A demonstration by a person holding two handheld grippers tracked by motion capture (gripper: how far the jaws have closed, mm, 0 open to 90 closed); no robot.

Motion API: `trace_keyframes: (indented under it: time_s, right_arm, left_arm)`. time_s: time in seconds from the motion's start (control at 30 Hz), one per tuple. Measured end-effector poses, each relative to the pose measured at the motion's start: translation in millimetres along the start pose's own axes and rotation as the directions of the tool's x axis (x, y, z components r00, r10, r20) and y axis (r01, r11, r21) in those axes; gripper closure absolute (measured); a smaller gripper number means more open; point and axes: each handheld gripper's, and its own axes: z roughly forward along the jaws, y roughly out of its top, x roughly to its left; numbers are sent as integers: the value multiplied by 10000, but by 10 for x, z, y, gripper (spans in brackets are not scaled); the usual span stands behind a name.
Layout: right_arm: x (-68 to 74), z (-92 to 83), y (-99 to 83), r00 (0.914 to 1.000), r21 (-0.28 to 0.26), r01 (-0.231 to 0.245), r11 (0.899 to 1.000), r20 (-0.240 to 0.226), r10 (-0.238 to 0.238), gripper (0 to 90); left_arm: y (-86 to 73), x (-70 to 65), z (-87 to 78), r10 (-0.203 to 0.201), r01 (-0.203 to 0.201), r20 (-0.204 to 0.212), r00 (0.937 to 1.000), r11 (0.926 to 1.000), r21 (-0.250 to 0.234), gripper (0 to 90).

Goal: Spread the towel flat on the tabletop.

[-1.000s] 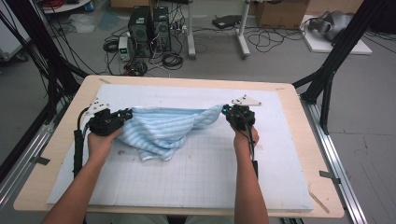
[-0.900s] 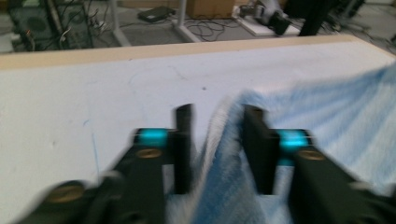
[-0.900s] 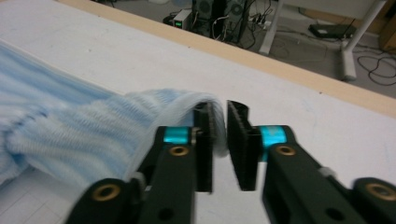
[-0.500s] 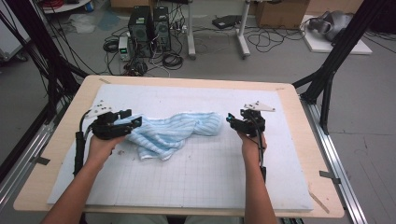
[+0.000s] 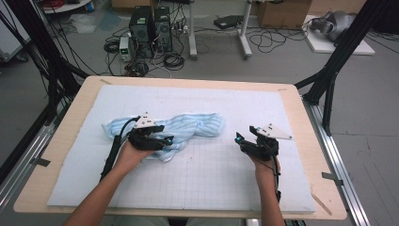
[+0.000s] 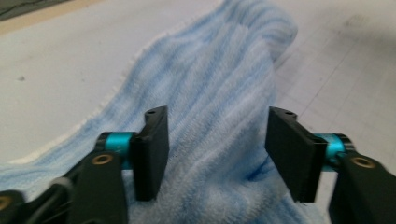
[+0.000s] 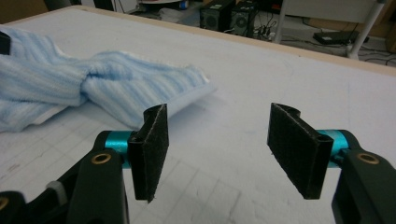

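Blue striped towel [image 5: 169,129] lies crumpled left-centre on the white mat [image 5: 211,183], left gripper [image 5: 162,140] w/ jaws just closing, apart over a fold, right gripper [image 5: 240,140] opening, empty beside it; risk: left pinches several layers, so towel bunches

A white gridded mat [image 5: 226,188] covers a pale wooden table [image 5: 42,174] at the centre of the frame. Beyond its far edge, two black computer towers [image 5: 150,23] stand at upper left amid tangled cables [image 5: 174,59] on a grey floor. White table legs [image 5: 244,33] rise at top centre; a cardboard box [image 5: 282,10] sits at upper right, black frame struts [image 5: 336,61] beside it.
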Motion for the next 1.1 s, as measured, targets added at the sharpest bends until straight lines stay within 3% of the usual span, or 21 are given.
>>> trace_keyframes:
  time_s: [0.03,0.13,0.23,0.33,0.47,0.63,0.67,0.7,0.77,0.87,0.9,0.93,1.0,1.1]
  right_arm:
    - [0,0,0,10000,0,0,10000,0,0,375]
    - [-75,-114,-131,9998,30,-213,9998,25,213,374]
    - [-128,-169,-177,9994,36,-315,9995,118,314,370]
    - [-153,-200,-198,9984,-81,-537,9985,148,538,370]
    - [-193,-219,-236,9976,-161,-655,9977,217,659,371]
    - [-194,-247,-257,9969,-249,-750,9969,212,755,371]
    - [-195,-253,-261,9963,-254,-836,9962,192,841,371]
    - [-208,-255,-265,9967,-302,-779,9965,195,785,372]
    - [-220,-261,-270,9963,-348,-826,9960,204,833,372]
    - [-213,-257,-272,9953,-330,-948,9950,175,954,372]
    - [-206,-249,-270,9954,-363,-938,9949,160,944,372]
    - [-195,-242,-268,9955,-335,-927,9951,145,933,372]
    - [-173,-222,-262,9959,-299,-900,9955,90,903,372]
    - [-132,-187,-252,9966,-197,-828,9964,-10,828,376]
  left_arm:
    - [-6,-11,24,134,-135,65,9999,9997,216,469]
    - [-11,-51,78,227,-254,443,9988,9978,605,822]
    - [35,-119,92,54,-86,982,9952,9995,319,839]
    - [124,-222,90,-117,119,1666,9860,9999,0,839]
    - [298,-393,84,-155,329,2593,9657,9975,-632,841]
    - [477,-535,85,-633,1224,3737,9254,9830,-1366,841]
    - [503,-550,81,-678,1344,3810,9221,9794,-1509,840]
    - [526,-554,75,-717,1443,3783,9229,9753,-1671,841]
    - [552,-521,71,-852,1586,3326,9392,9668,-2003,840]
    - [546,-365,79,-1464,1971,2201,9644,9531,-2298,840]
    - [536,-297,87,-1602,1997,1776,9710,9517,-2332,840]
    - [521,-227,93,-1786,2088,1453,9731,9505,-2302,840]
    - [489,-113,97,-1894,2020,778,9788,9554,-2154,840]
    - [449,-6,92,-1670,1615,-161,9858,9706,-1787,838]
